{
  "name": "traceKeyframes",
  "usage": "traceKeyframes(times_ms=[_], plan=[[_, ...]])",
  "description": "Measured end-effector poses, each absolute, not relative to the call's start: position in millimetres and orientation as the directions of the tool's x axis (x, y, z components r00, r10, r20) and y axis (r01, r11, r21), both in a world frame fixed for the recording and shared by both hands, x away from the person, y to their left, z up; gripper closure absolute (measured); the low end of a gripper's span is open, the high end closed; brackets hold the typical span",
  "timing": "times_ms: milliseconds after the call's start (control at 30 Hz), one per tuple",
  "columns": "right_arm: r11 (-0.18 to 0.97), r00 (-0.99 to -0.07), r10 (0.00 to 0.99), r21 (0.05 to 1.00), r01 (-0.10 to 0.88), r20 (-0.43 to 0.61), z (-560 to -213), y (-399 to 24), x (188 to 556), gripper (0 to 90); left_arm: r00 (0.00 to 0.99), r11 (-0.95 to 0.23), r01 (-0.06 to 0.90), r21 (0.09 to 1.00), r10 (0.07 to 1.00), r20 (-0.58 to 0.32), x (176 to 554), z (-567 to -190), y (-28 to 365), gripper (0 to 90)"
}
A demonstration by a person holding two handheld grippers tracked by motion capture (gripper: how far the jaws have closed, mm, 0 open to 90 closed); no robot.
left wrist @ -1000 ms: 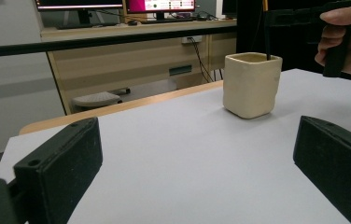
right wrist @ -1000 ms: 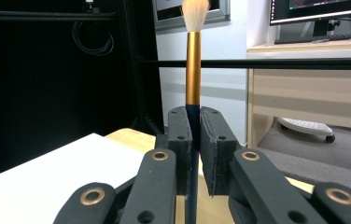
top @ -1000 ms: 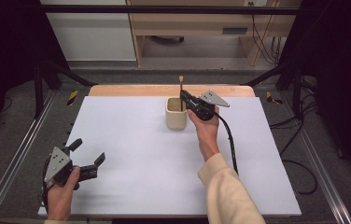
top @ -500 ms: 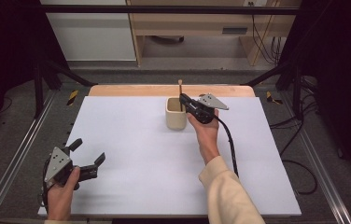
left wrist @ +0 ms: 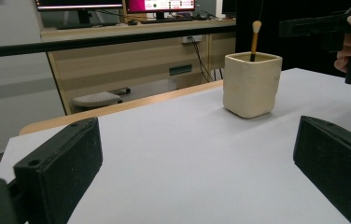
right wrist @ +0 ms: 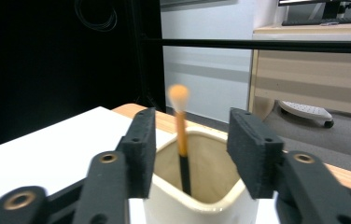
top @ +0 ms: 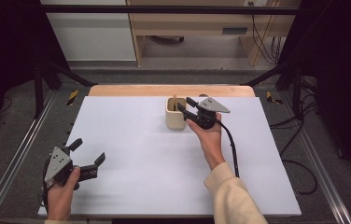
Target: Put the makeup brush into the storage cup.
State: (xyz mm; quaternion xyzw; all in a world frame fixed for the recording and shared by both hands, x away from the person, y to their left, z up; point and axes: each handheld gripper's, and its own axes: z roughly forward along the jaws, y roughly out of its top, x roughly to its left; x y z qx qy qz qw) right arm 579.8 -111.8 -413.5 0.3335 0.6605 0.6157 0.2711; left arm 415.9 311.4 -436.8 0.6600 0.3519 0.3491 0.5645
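White table (top: 131,140), dark surround. Right gripper (top: 186,107) top centre, jaws just opened and clear of one brush (right wrist: 181,135), which stands upright in one cream cup (top: 175,117). Left gripper (top: 88,154) lower left, spread wide, empty.

The right tool (right wrist: 190,154) stands just above a cream pot (right wrist: 197,196), its two black jaws parted, having just been opening. A brush (right wrist: 181,140) stands upright in the pot between the jaws, touching neither; its pale orange tip is blurred. The pot sits on the white counter (right wrist: 47,144), near its wooden edge.
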Motion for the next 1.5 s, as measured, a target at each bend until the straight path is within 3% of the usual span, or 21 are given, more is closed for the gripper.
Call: traceKeyframes(times_ms=[633, 1500], plan=[[0.04, -0.646, 0.763, 0.994, 0.101, 0.035, -408, -115, 565, 45.8, 0.504, -0.115, 0.068, 0.991, 0.861, 0.065, 416, -436, 313, 0.5], [0.109, -0.598, 0.802, 0.985, 0.132, -0.008, -401, -108, 555, 17.8, 0.502, -0.119, 0.067, 0.991, 0.862, 0.069, 415, -436, 313, 0.4]])
